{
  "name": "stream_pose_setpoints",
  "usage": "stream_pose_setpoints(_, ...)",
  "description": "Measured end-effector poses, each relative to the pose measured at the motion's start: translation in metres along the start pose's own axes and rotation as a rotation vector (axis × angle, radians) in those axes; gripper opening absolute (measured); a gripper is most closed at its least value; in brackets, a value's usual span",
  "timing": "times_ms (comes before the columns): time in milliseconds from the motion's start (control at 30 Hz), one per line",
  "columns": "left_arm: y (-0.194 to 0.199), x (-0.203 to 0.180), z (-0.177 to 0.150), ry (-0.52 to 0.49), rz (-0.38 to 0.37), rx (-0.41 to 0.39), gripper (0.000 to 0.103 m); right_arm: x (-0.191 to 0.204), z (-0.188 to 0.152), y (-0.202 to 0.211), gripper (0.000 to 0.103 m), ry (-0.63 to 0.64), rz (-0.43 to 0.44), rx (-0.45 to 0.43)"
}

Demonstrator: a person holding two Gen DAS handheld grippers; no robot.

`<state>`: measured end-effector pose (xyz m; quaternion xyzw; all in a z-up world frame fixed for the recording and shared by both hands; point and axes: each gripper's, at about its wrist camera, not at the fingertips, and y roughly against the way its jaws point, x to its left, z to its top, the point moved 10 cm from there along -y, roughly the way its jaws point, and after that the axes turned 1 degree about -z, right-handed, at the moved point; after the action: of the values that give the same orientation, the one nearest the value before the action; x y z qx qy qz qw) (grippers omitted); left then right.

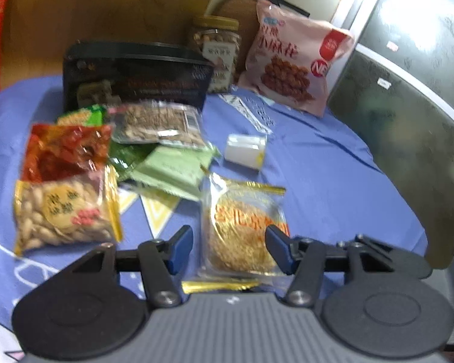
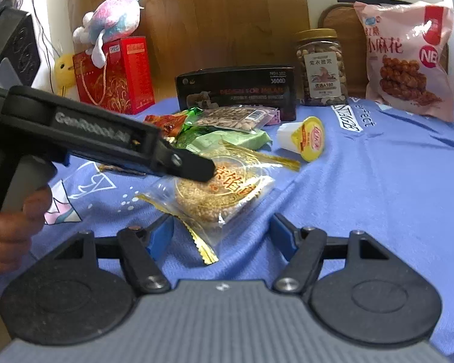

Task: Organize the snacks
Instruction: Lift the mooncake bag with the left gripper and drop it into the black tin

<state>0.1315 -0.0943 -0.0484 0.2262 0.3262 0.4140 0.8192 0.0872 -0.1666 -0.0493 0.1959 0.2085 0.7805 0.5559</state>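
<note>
A clear gold-edged packet with a round sesame cake (image 1: 242, 236) (image 2: 218, 193) lies on the blue cloth. My left gripper (image 1: 230, 249) is open, its blue fingers on either side of the packet's near end; it also shows in the right wrist view (image 2: 193, 166) above the cake. My right gripper (image 2: 224, 236) is open and empty just in front of the packet. A pile of snack packets lies beyond: peanuts (image 1: 66, 214), a red packet (image 1: 66, 151), a green packet (image 1: 172, 172), seeds (image 1: 160, 124). A jelly cup (image 1: 245, 151) (image 2: 305, 140) lies on its side.
A black box (image 1: 133, 75) (image 2: 236, 90), a nut jar (image 1: 218, 51) (image 2: 320, 66) and a pink snack bag (image 1: 293, 60) (image 2: 408, 60) stand at the back. A red gift bag (image 2: 115, 72) with a plush toy (image 2: 112, 18) stands at the left. A dark cabinet (image 1: 408, 115) is at the right.
</note>
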Motion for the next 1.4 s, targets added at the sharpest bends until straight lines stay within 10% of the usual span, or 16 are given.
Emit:
stream_pose_setpoints(433, 0.012, -0.015, 0.001, -0.013, 0.005, -0.039, 0.043, 0.006, 0.001, -0.003, 0.058, 0.066, -0.023, -0.007)
stream_pose_setpoints(767, 0.041, -0.011, 0.072, -0.028, 0.025, -0.165, 0.043, 0.005, 0.056, 0.006, 0.057, 0.069, -0.003, -0.158)
stream_pose_setpoints(1100, -0.006, 0.072, 0.201, 0.086, 0.111, -0.212, 0.042, -0.009, 0.173, -0.098, 0.057, 0.033, 0.104, -0.111)
stream_pose_setpoints(1400, 0.003, 0.109, 0.202, 0.058, 0.16, -0.251, 0.046, -0.035, 0.179, -0.138, 0.062, -0.078, 0.086, -0.075)
